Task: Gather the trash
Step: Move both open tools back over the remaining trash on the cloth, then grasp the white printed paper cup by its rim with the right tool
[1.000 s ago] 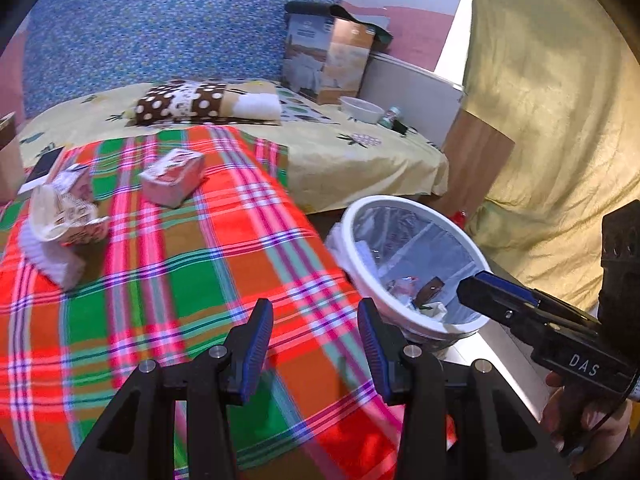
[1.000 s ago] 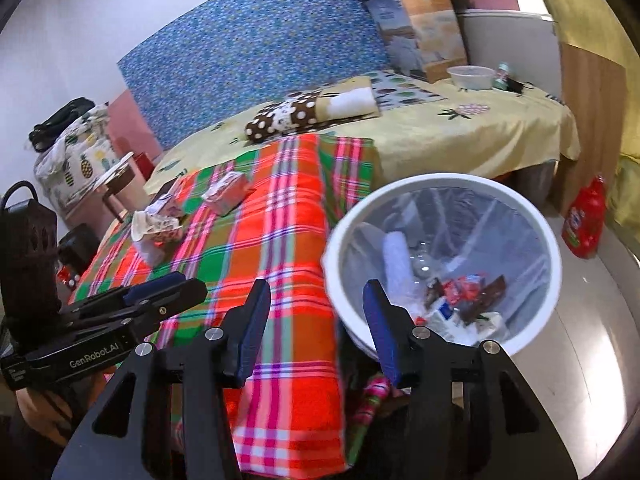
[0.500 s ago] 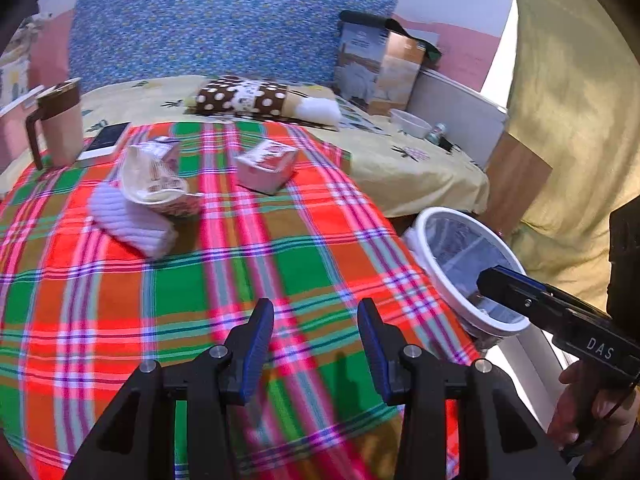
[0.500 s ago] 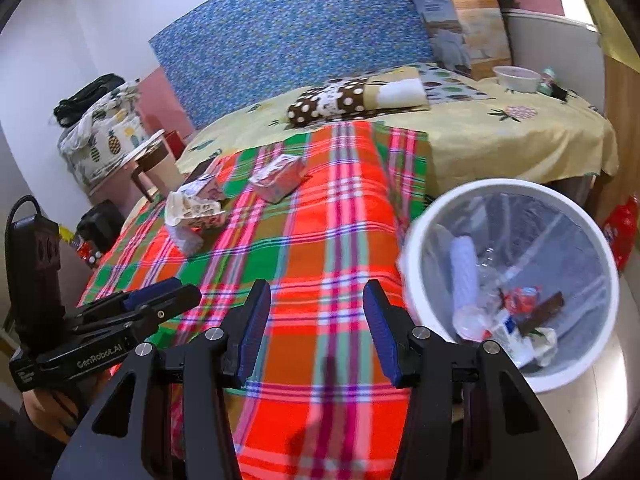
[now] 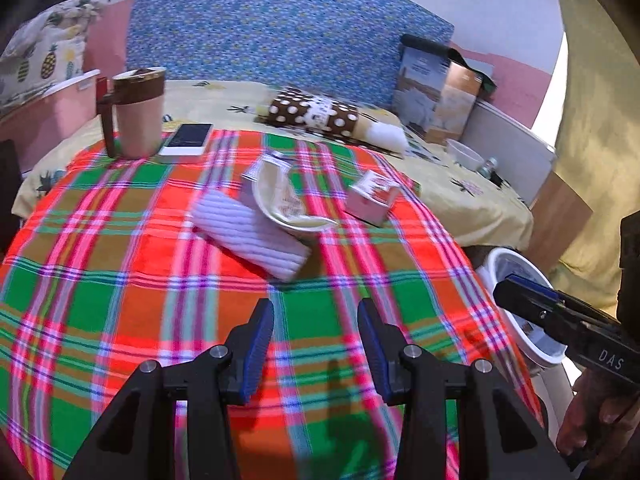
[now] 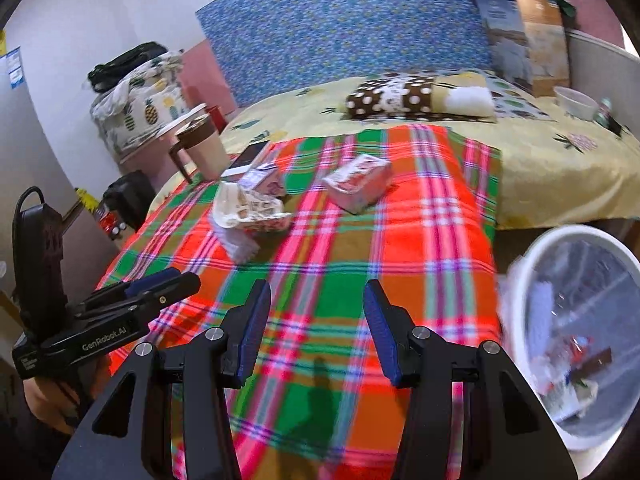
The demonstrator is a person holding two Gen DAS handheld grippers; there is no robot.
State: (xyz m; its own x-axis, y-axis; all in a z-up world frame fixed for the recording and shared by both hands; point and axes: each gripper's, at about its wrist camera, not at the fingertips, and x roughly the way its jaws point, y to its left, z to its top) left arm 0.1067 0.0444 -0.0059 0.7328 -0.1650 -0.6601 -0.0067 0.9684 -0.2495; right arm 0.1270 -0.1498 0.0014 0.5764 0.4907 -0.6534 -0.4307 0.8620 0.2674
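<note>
Trash on plaid blanket: crumpled wrapper at 12 o'clock of left gripper, long axis 10-to-4; small carton at 1 o'clock. Left gripper nearer. Right gripper likewise open, empty. Bin at 3 o'clock.

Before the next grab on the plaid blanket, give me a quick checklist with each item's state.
1. Left gripper open, nothing between its fingers: ok.
2. Right gripper open, nothing between its fingers: ok.
3. Trash on the blanket in view: ok. A crumpled paper bowl leans on a white ribbed cup; a small carton lies apart to the right.
4. Trash bin beside the bed, open, with trash already in it: ok.
5. Things to spare, the mug and the phone, sit apart from the trash: ok.
6. Either gripper lined up on one piece: not ok, both hover short of the pile.
</note>
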